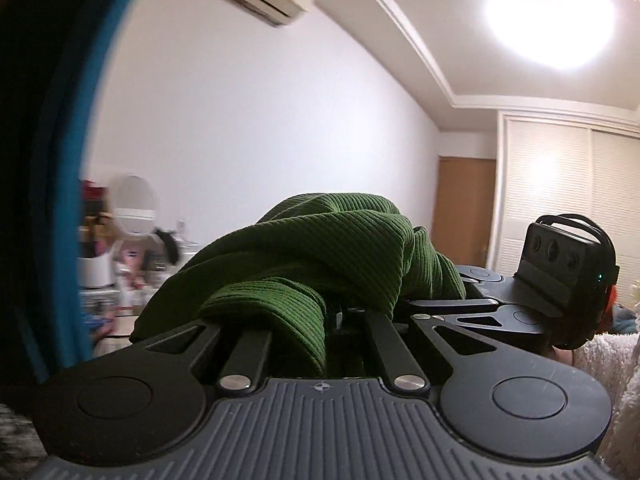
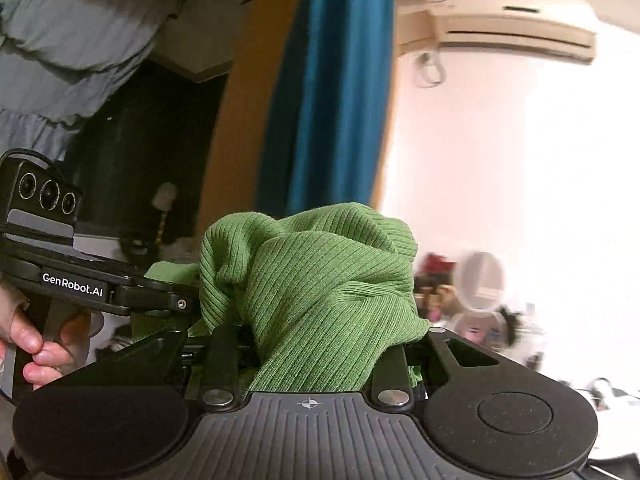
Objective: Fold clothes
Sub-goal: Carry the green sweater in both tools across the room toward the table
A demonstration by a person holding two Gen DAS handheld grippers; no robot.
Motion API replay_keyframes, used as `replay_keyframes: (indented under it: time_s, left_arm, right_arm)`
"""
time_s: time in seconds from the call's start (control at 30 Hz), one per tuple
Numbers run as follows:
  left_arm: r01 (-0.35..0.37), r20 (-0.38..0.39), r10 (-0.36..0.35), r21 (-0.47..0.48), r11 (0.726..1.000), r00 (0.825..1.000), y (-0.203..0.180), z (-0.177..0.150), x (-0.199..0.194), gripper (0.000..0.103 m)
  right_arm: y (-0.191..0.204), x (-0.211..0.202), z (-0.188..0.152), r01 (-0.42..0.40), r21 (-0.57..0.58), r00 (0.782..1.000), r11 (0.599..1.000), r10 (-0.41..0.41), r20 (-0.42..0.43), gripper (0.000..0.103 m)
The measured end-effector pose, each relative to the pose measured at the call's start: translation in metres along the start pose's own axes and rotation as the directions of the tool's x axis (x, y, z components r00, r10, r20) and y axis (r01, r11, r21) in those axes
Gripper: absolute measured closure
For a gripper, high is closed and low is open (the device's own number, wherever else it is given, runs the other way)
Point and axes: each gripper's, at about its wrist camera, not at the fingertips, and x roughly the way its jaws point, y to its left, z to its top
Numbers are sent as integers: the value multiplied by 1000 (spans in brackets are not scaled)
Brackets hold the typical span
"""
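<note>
A green ribbed garment (image 1: 320,248) is bunched over my left gripper (image 1: 324,304), and a fold of it runs down between the jaws. The fingertips are hidden under the cloth, and the gripper is shut on it. In the right wrist view the same garment (image 2: 320,280) is heaped over my right gripper (image 2: 316,340), which is shut on a thick wad of it. Both grippers are held up level, side by side. The right one (image 1: 468,284) shows at the right of the left view. The left one (image 2: 176,300) shows at the left of the right view, in a person's hand (image 2: 32,344).
A blue curtain (image 2: 332,92) hangs beside a wooden frame. An air conditioner (image 2: 508,28) is mounted high on the white wall. A cluttered table with a round mirror (image 1: 134,204) stands far off. White wardrobe doors (image 1: 568,196) and a fluffy white sleeve (image 1: 608,364) are on the right.
</note>
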Motion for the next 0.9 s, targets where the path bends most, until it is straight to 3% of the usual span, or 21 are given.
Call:
replay_keyframes:
  time_s: [0.13, 0.43, 0.57, 0.7, 0.9]
  left_arm:
    - [35, -40, -38, -58, 998, 998, -60, -5, 56, 99]
    - [54, -101, -76, -208, 977, 992, -128, -49, 156, 99]
    - [51, -101, -85, -299, 953, 991, -138, -55, 187, 99]
    - [4, -133, -58, -371, 928, 989, -143, -62, 206, 99]
    - [-25, -155, -36, -379, 925, 987, -134, -65, 230, 99]
  right_arm:
    - [-48, -72, -10, 46, 14, 999, 999, -45, -20, 77]
    - [-160, -213, -39, 131, 74, 987, 989, -123, -102, 77]
    - [-190, -239, -41, 161, 67, 979, 985, -151, -135, 77]
    - [-209, -243, -47, 161, 31, 973, 986, -154, -170, 77]
    - [-230, -233, -54, 150, -4, 967, 989, -147, -208, 77]
